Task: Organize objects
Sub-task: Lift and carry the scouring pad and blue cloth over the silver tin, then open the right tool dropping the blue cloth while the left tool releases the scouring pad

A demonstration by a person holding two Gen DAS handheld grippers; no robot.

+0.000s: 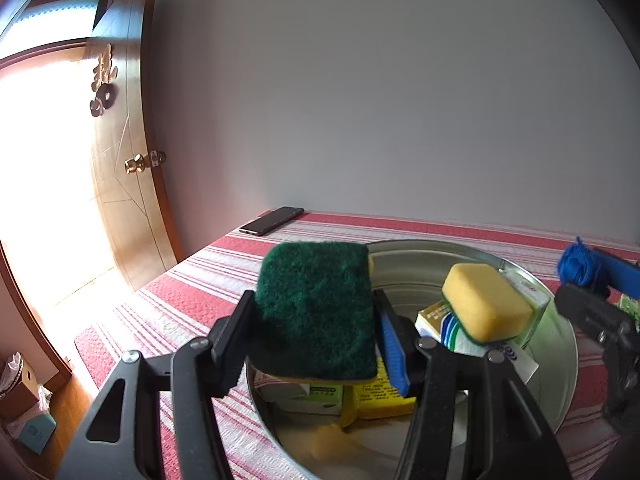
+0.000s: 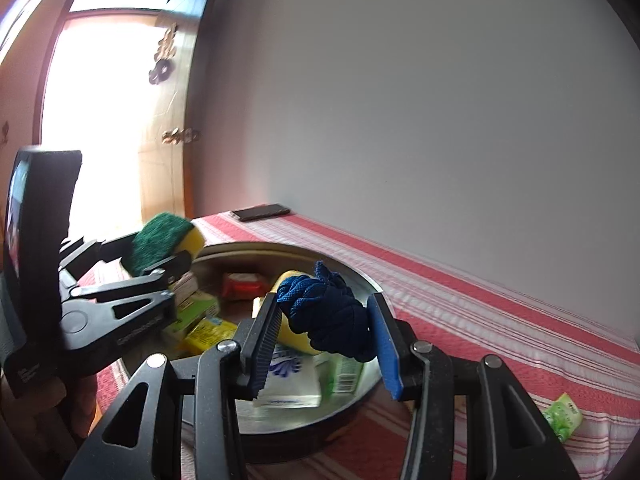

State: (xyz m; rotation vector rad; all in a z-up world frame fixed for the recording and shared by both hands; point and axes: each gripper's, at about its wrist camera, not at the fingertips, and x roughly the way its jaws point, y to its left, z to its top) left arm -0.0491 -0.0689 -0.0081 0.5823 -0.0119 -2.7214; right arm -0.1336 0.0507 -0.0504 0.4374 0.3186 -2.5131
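Left gripper (image 1: 316,332), jaws clamped on a scouring sponge (image 1: 316,308), green pad facing the camera, yellow foam edge showing at the upper right corner and beneath; held above the near-left rim of a round metal basin (image 1: 560,344). Directly below and ahead of the fingers, inside the basin: a yellow packet (image 1: 380,396), a white and green box (image 1: 308,394), a white carton (image 1: 436,320) with a second yellow sponge (image 1: 486,302) lying on top of it. Beyond the fingertips, at the far edge of the red-and-white striped cloth (image 1: 192,292): a dark phone (image 1: 272,220) lying flat; farther left, an open wooden door (image 1: 120,160).

Right gripper (image 2: 326,320), jaws closed on a bundle of dark blue cord (image 2: 332,316), held over the near part of the same basin; below it a white packet (image 2: 288,380) and a green-labelled box (image 2: 346,372); farther in, a red packet (image 2: 240,282). To the right of the gripper, on the cloth outside the basin, a small green sachet (image 2: 564,416). To its left, the left gripper with its sponge, near but apart.
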